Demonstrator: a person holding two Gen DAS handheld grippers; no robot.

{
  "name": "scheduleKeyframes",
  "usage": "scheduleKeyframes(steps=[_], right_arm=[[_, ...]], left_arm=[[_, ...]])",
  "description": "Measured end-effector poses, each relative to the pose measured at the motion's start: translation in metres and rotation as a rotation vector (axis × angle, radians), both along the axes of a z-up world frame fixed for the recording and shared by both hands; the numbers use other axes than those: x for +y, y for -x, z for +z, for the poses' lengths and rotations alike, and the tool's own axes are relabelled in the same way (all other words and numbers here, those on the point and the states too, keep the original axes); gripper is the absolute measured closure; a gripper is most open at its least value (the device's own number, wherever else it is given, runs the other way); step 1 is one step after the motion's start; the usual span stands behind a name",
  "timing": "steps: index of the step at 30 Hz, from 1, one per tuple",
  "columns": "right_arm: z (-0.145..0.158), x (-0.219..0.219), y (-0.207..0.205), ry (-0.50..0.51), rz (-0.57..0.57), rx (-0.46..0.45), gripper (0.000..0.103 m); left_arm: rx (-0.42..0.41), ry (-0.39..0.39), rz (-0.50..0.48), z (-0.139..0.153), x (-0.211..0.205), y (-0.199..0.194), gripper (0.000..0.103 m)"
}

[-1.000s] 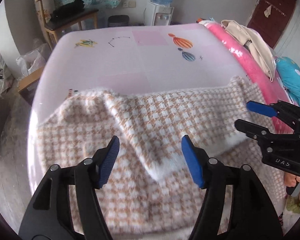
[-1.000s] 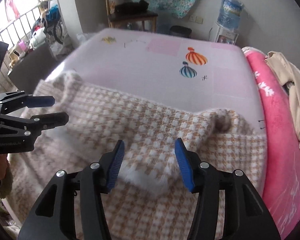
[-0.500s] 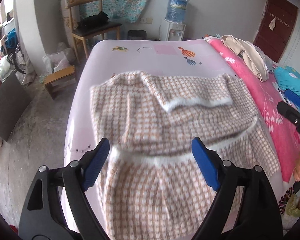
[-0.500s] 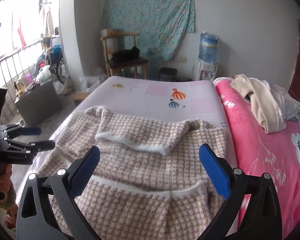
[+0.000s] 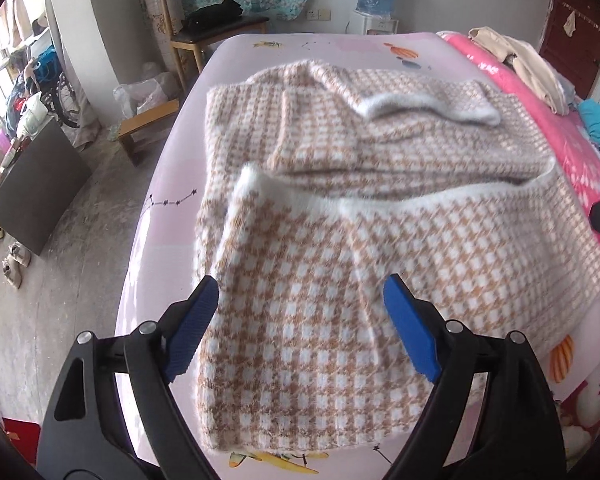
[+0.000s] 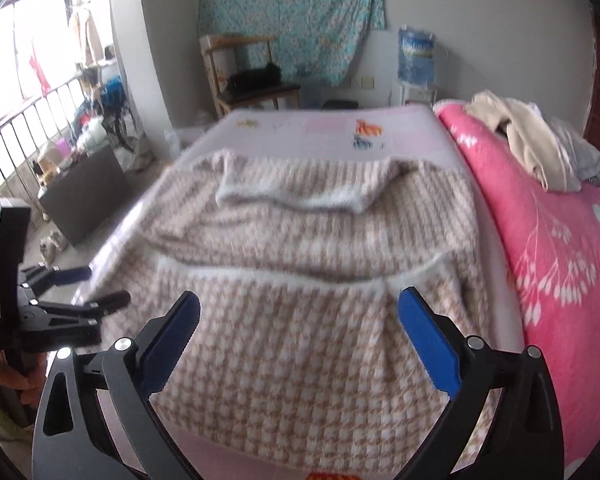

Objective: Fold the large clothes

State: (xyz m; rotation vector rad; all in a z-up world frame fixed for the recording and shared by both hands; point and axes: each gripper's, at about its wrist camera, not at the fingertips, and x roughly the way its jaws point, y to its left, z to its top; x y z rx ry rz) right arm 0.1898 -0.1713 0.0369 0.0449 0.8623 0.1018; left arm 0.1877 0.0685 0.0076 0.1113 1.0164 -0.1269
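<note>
Both tongs spread wide, left tongs and right tongs above folded houndstooth sweater, pink bed

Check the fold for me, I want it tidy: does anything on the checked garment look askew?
Yes. The white-trimmed flap on the checked garment lies slanted and rumpled at the far end, and the white fold edge across the middle sags unevenly.
</note>
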Motion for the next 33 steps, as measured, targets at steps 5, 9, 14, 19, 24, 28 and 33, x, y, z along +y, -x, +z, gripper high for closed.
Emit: scheduleKeyframes(steps=[5, 9, 14, 19, 24, 28, 33], right_arm=[[-0.026, 0.009, 0.000, 0.019, 0.037, 0.100, 0.006], [-0.030, 0.010, 0.004, -0.030, 0.087, 0.106, 0.006], [-0.041, 0.010, 0.005, -0.059, 0.136, 0.130, 0.006], [-0.048, 0.007, 0.002, -0.070, 0.146, 0.164, 0.008], [-0.057, 0.000, -0.001, -0.096, 0.129, 0.200, 0.008], [-0.061, -0.005, -0.003, -0.101, 0.114, 0.213, 0.008], [-0.062, -0.005, -0.005, -0.094, 0.110, 0.221, 0.008]], left_arm=[[-0.012, 0.029, 0.016, -0.004, 0.010, 0.006, 0.022], [-0.050, 0.083, 0.020, 0.000, 0.025, 0.011, 0.022], [-0.052, 0.154, 0.033, 0.001, 0.041, 0.010, 0.032], [-0.030, 0.214, 0.042, -0.004, 0.049, -0.002, 0.050], [-0.005, 0.217, 0.041, -0.014, 0.054, -0.026, 0.056], [0.044, 0.225, 0.051, -0.025, 0.060, -0.046, 0.059], [0.043, 0.277, 0.014, -0.023, 0.062, -0.049, 0.063]])
